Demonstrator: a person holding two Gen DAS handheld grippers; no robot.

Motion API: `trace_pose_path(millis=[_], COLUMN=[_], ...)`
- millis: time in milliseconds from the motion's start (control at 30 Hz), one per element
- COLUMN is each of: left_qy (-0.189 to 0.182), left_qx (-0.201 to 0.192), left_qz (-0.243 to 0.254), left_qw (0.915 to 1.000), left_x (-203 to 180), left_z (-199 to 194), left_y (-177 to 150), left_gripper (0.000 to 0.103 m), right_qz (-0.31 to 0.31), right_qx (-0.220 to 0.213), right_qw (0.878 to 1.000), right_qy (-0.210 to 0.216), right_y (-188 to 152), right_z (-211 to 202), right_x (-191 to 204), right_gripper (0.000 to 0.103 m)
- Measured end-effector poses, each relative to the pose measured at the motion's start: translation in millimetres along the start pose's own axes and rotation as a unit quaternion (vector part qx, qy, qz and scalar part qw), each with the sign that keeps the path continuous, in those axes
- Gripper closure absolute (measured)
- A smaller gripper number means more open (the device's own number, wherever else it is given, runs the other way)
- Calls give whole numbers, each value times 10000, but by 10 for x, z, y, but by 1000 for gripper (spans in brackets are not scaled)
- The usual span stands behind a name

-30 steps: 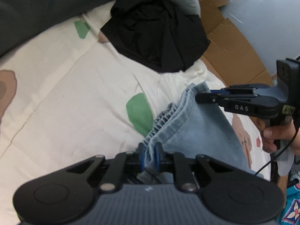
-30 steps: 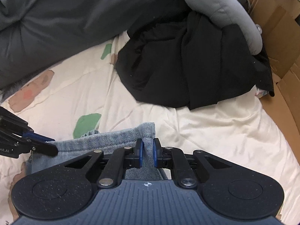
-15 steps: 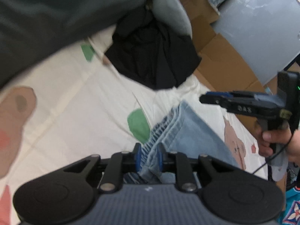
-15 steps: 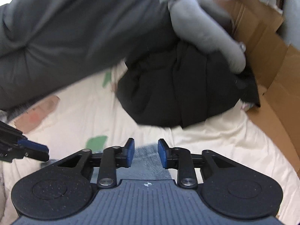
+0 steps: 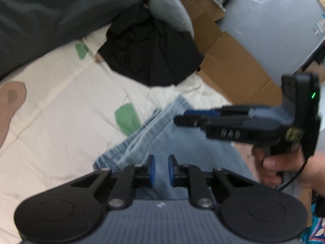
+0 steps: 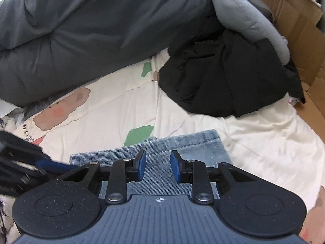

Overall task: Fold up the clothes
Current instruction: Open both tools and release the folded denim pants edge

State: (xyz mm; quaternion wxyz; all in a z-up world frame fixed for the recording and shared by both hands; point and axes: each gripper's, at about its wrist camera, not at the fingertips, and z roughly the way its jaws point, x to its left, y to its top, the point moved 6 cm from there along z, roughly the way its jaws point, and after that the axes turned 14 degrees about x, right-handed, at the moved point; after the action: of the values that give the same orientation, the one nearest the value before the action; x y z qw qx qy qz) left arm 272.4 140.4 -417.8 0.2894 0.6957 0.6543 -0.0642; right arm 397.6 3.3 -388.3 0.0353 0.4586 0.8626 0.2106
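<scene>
both hand-held grippers hang over the folded denim garment [image 6: 182, 148]; the right hand-held gripper [image 6: 156, 165] stands with its blue pads apart and nothing between them but the denim lying below, having just let its jaws open and then ease in a little; the left hand-held gripper [image 5: 161, 169] shows a narrow gap between its pads with cloth seen through it, its jaws having just drawn closer, and the pads do not look pressed on any fabric, so i judge it to have let go.

the denim lies flat on the cream bedsheet [image 6: 113, 109] with its printed green and brown patches, one hemmed edge toward the far side, a gathered elastic band [image 5: 113, 152] at its left edge in the left wrist view; it sits directly beneath and just ahead of both sets of fingers.

as cloth it should be soft yet fairly thick, holding a crease, not slippery; the hem corners or the waistband look the firmest places to pinch.

further off, a crumpled black garment [image 6: 229, 81] waits near the cardboard [image 6: 298, 22], with a grey cushion [image 6: 245, 16] over it and a dark grey duvet [image 6: 81, 32] behind.
</scene>
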Motion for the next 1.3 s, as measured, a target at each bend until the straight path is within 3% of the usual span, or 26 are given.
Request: trace_pose_path(millis=[100,467,667,800,933,1067,1300], left_qy=[0,-22,-183,-299,-298,-514,-647], left_qx=[32,-306,-229,-191,-86,-249,-209], left_qz=[-138,-236,-343,-376,-442,-490,-201], left_qw=[9999,9993,9990,9987,9985,9972,9975], left_x=[132,221,365,448,395,358,215], left_z=[123,95,233,320,244,75,98], left_y=[-48,-24,-34,-46,-2,57,63], left_gripper=[100,100,100,100,100,100,96], right_qz=[-134,-377,-183,-246,-117,-49,233], right_qx=[80,251,229,122,177,7,84], right_qw=[9999,9988,9995,9993,9995,9992,9985], right_qy=[-7,-192,-94,-251,-228,-404,-494], right_y=[29,26,18,-8,23,-26,-420], right_z=[89,397,455,467,410,177,-6], right_x=[51,114,83,130,118,101,14], right_gripper=[74,72,73,73,73,74,73])
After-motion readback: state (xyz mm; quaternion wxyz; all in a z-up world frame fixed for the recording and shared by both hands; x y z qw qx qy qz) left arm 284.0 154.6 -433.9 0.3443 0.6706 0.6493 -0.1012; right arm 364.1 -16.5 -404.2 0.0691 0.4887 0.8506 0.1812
